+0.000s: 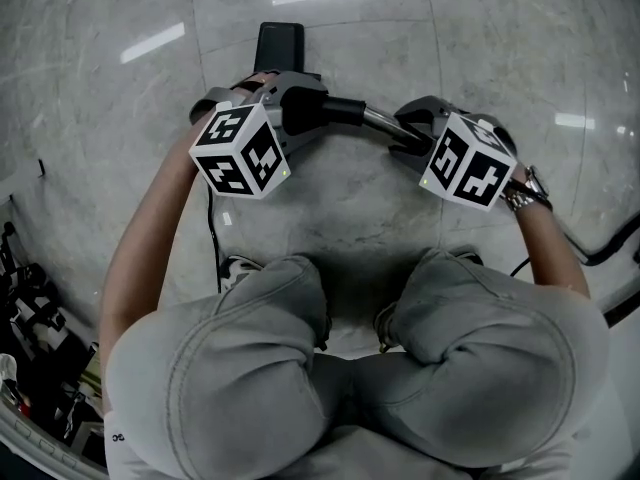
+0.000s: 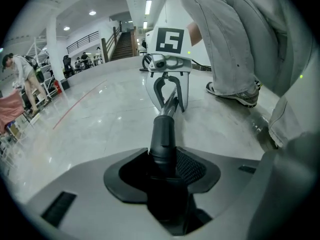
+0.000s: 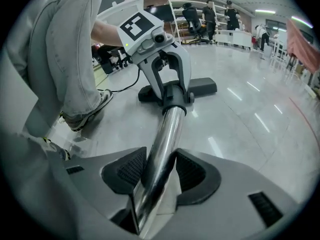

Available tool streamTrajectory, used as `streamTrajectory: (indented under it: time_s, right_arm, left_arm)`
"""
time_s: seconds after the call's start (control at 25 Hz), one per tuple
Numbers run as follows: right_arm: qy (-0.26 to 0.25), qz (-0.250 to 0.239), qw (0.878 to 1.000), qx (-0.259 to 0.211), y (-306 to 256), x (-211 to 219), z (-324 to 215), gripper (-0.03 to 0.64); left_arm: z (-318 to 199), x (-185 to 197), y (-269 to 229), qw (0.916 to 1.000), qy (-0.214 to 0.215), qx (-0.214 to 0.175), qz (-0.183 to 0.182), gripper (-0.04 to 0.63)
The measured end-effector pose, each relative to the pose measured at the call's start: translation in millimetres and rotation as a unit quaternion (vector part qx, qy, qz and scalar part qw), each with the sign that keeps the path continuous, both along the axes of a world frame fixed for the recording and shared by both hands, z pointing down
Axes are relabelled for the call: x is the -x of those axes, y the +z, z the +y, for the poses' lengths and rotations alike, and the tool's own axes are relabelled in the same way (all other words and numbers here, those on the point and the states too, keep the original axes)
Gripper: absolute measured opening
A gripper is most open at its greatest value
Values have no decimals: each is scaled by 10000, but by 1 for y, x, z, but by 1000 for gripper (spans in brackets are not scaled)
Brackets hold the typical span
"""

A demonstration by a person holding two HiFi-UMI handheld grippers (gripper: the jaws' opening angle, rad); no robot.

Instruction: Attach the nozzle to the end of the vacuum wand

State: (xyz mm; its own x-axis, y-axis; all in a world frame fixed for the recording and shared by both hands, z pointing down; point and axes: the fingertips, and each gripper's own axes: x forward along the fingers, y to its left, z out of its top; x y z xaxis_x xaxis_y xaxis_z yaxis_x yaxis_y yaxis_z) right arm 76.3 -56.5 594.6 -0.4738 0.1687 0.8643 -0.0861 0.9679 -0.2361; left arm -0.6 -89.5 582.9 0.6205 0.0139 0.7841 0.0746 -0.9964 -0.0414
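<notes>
Since the head view looks steeply down, the surface is a glossy grey marble floor [image 1: 480, 28] with ceiling strip lights reflected in it. The gripper views show a big open hall: a staircase [image 2: 122, 44] at 12 o'clock in the left gripper view, shelving [image 3: 182, 19] at 12 o'clock in the right gripper view.

Counts:
- Hand-held grippers: two.
- Wand: one. The chrome wand [image 1: 380, 120] runs 9 to 3 o'clock between the two.
- Nozzle: one. The black nozzle [image 1: 278, 43] has its head flat on the floor at 12 o'clock, and its neck meets the wand's end.
- Black cable [image 1: 212, 238]: one, at 8 o'clock.
- Shoes: two.
- Bystanders: one person [image 2: 20, 79] at 9 o'clock in the left gripper view.

The left hand-held gripper [image 1: 290, 98] is clenched on the nozzle's neck. The right hand-held gripper [image 1: 415, 128] has the wand between its jaws. They look slack, with a sliver of gap at one pad.
</notes>
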Motion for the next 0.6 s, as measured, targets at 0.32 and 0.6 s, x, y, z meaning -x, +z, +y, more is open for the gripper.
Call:
streamTrajectory:
  time_s: [0.32, 0.6]
  right_arm:
    - [-379, 246, 9989, 72, 2, 1, 18, 186]
    - [-532, 337, 9979, 144, 3, 0, 27, 189]
  left_arm:
    - [12, -1, 2, 9966, 657, -65, -483, 183]
    - [19, -4, 2, 9902, 1127, -102, -821, 181]
